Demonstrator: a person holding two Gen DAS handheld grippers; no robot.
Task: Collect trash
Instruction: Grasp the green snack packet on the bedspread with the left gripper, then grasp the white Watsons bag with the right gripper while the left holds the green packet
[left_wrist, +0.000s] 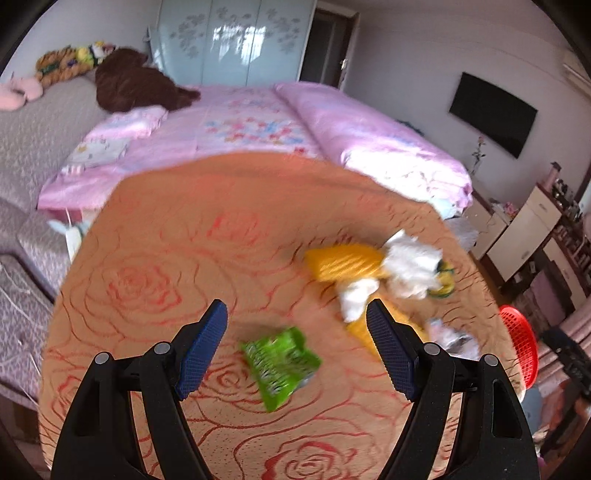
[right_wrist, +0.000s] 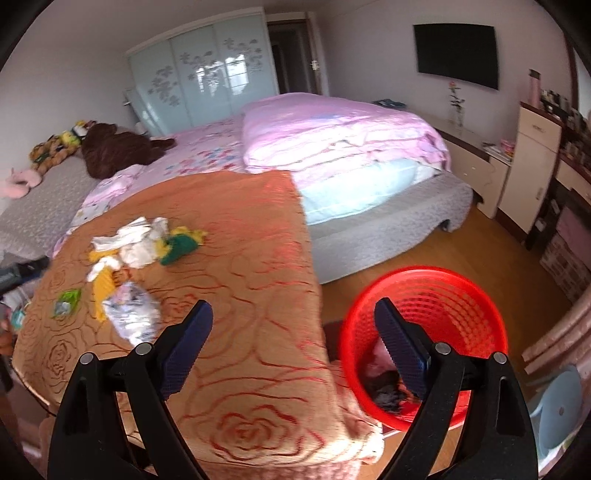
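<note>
Left wrist view: left gripper (left_wrist: 297, 325) angled down over table (left_wrist: 177, 236), jaws apart, empty; green wrapper (left_wrist: 282, 363) below, between fingers. Right gripper (right_wrist: 293, 325) angled down, jaws wide, empty, straddling table edge and red basket (right_wrist: 476, 299) at lower right.

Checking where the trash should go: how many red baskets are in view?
1: the red basket stands on the floor beside the table, some dark trash already inside.

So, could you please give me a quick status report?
Both grippers open, empty. Green wrapper on tablecloth, lined up ahead of left gripper. Red basket on floor, already holding trash. Nothing blocking.
</note>
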